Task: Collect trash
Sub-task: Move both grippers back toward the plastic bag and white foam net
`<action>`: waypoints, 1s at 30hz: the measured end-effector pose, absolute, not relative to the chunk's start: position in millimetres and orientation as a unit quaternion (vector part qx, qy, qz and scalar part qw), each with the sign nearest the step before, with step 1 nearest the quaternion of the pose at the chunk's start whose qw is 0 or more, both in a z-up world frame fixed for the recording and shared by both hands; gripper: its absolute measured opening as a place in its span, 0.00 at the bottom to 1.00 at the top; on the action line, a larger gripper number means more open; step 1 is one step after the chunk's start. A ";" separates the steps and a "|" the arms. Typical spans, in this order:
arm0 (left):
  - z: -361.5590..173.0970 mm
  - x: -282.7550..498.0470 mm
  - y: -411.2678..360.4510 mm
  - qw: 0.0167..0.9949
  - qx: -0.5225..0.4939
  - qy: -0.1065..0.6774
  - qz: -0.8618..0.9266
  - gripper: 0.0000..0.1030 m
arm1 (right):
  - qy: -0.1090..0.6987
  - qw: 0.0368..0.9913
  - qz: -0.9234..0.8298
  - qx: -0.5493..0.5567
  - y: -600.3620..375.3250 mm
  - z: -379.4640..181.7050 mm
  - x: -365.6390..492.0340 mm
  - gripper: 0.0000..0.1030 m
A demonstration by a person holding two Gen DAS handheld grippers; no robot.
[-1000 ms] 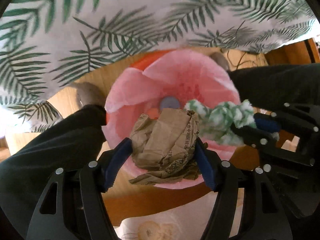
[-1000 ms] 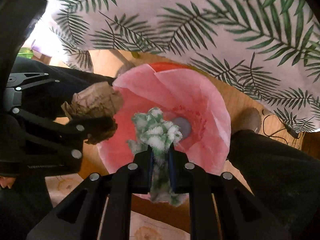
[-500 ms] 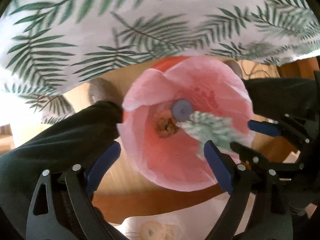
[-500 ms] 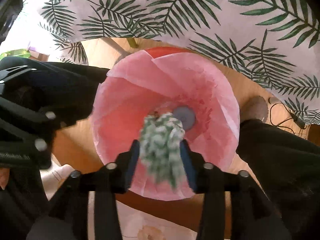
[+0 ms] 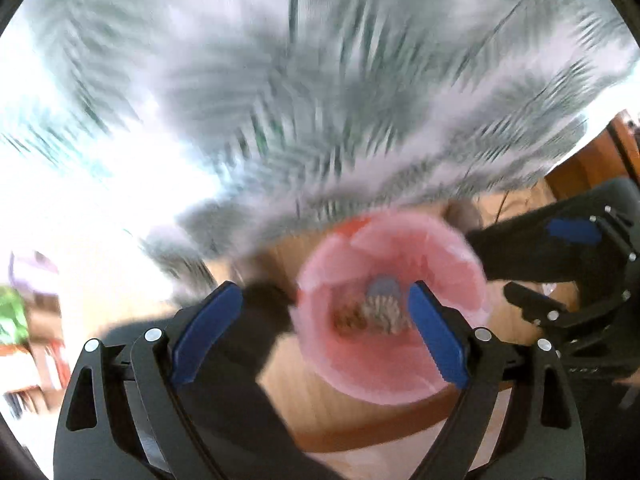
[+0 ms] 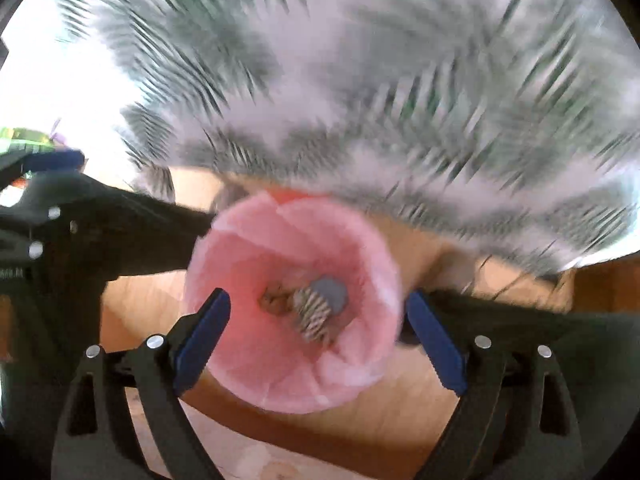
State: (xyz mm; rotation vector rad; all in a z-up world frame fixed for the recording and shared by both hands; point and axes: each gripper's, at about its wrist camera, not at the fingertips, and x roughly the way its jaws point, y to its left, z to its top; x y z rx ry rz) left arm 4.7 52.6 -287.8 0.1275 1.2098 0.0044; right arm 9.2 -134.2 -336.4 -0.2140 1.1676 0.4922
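Now both loads lie in the pink-lined bin (image 6: 296,312), fingers empty.
Left gripper (image 5: 324,336) stands spread wide; right gripper (image 6: 320,340) has just been opening, with nothing between its fingers. Brown paper (image 6: 276,300) and green-white wad (image 6: 314,314) rest at the bin's bottom, on the floor by the table edge. Best to lift clear of the liner before seeking more trash.

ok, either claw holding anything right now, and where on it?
Nothing held. Left claw and right claw both stand open and empty; the brown paper and green-white wad lie in the pink-lined bin.
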 end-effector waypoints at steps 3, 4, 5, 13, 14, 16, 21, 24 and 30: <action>-218.4 0.7 50.9 0.864 0.053 0.500 -0.015 0.86 | 0.477 0.843 0.225 -0.111 -145.7 -265.8 0.5 0.90; -201.2 1.2 50.5 0.874 0.052 0.482 -0.017 0.86 | 0.451 0.857 0.222 -0.112 -150.2 -238.9 -0.6 0.92; -174.2 3.4 51.0 0.890 0.052 0.452 -0.019 0.86 | 0.430 0.869 0.219 -0.111 -152.8 -220.1 -0.9 0.95; -45.2 77.5 43.8 0.951 0.072 0.301 -0.011 0.94 | 0.284 0.937 0.167 -0.113 -167.6 -88.7 53.6 0.95; -40.4 96.7 42.3 0.951 0.078 0.298 -0.006 0.94 | 0.280 0.939 0.166 -0.110 -165.5 -82.5 62.5 0.95; -37.2 127.7 41.7 0.952 0.077 0.296 -0.006 0.94 | 0.269 0.944 0.153 -0.112 -166.5 -71.8 89.6 0.95; -50.4 193.3 51.1 0.944 0.054 0.325 -0.011 0.94 | 0.267 0.949 0.134 -0.103 -173.4 -61.3 138.5 0.95; -68.5 230.5 50.8 0.938 0.052 0.343 -0.004 0.94 | 0.271 0.950 0.123 -0.096 -176.1 -60.4 153.2 0.95; -85.8 259.8 47.9 0.924 0.056 0.378 -0.012 0.83 | 0.294 0.945 0.116 -0.081 -180.0 -71.5 182.5 0.95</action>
